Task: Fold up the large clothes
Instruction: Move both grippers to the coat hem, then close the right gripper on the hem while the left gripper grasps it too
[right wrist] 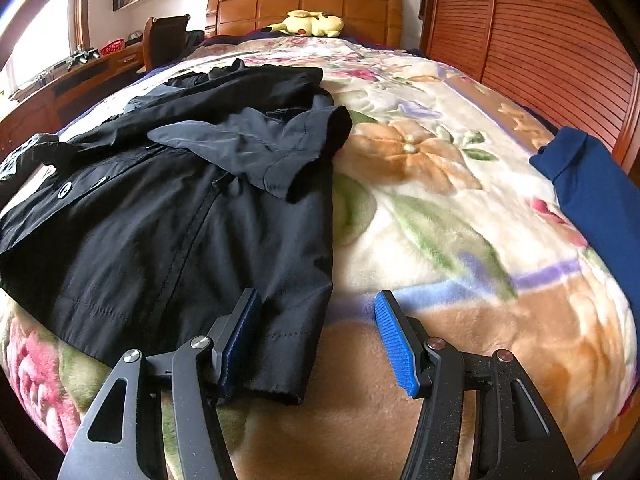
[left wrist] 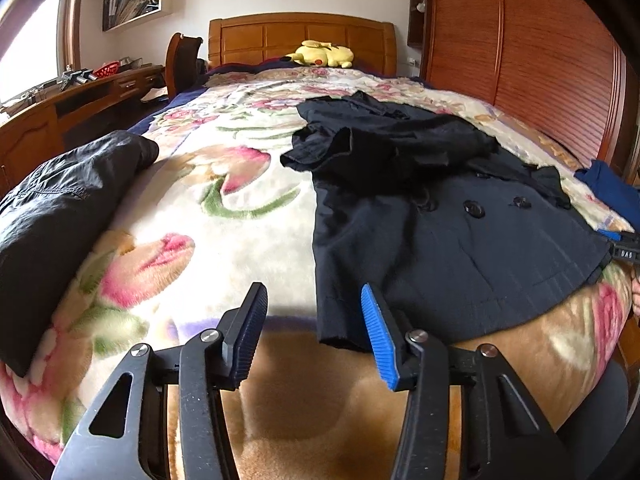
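A black double-breasted coat lies front up on the floral blanket, both sleeves folded in over its chest. Its hem hangs over the near edge of the bed. My left gripper is open at the coat's lower left corner, with the hem edge in the gap and the pads off the cloth. In the right wrist view the coat fills the left side. My right gripper is open around its lower right corner, the left pad over the fabric. The right gripper's tip shows at the coat's far edge.
A folded dark jacket sits at the bed's left side and a blue garment at its right. A yellow plush toy lies by the wooden headboard. A slatted wardrobe stands on the right, a desk on the left.
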Motion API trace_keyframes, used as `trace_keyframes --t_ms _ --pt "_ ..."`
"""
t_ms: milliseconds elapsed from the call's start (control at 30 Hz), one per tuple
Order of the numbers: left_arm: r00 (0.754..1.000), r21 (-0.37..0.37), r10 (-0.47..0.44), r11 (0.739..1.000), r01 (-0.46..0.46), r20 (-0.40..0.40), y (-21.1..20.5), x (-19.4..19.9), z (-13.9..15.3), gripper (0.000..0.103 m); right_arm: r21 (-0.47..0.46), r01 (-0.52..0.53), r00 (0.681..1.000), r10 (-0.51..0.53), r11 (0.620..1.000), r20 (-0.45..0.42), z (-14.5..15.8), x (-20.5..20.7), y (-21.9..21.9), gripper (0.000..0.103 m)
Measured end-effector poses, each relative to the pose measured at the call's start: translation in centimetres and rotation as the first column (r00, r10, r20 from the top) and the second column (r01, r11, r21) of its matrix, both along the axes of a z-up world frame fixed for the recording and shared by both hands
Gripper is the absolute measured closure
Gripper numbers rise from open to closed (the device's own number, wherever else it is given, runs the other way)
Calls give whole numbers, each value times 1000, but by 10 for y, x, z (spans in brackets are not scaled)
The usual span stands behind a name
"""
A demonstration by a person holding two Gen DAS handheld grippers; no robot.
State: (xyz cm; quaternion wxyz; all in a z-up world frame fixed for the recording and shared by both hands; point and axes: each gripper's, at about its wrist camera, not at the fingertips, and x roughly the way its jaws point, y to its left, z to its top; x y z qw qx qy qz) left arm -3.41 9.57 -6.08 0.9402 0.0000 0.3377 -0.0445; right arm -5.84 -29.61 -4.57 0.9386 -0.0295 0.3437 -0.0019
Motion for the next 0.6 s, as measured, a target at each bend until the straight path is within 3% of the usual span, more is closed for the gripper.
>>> trace_keyframes --t_ms 333,433,500,567,600 --pt "1000 10 -3 1000 3 -12 -2 3 -3 59 -22 -9 1000 9 1000 5 -5 1 5 43" --pt "1000 10 -7 1000 7 -28 -3 4 -5 59 -16 -40 999 40 999 -4 -3 1 9 59" --pt "999 15 -10 1000 10 -42 -3 6 -6 59 -8 -72 997 72 997 -12 -2 0 14 81" --pt "999 13 -13 1000 13 -42 -3 6 -6 61 -43 -87 996 86 995 -10 0 -1 21 86" --pt "999 9 -22 1000 22 -44 -4 6 -6 70 -58 -93 996 93 994 -7 0 -2 25 89"
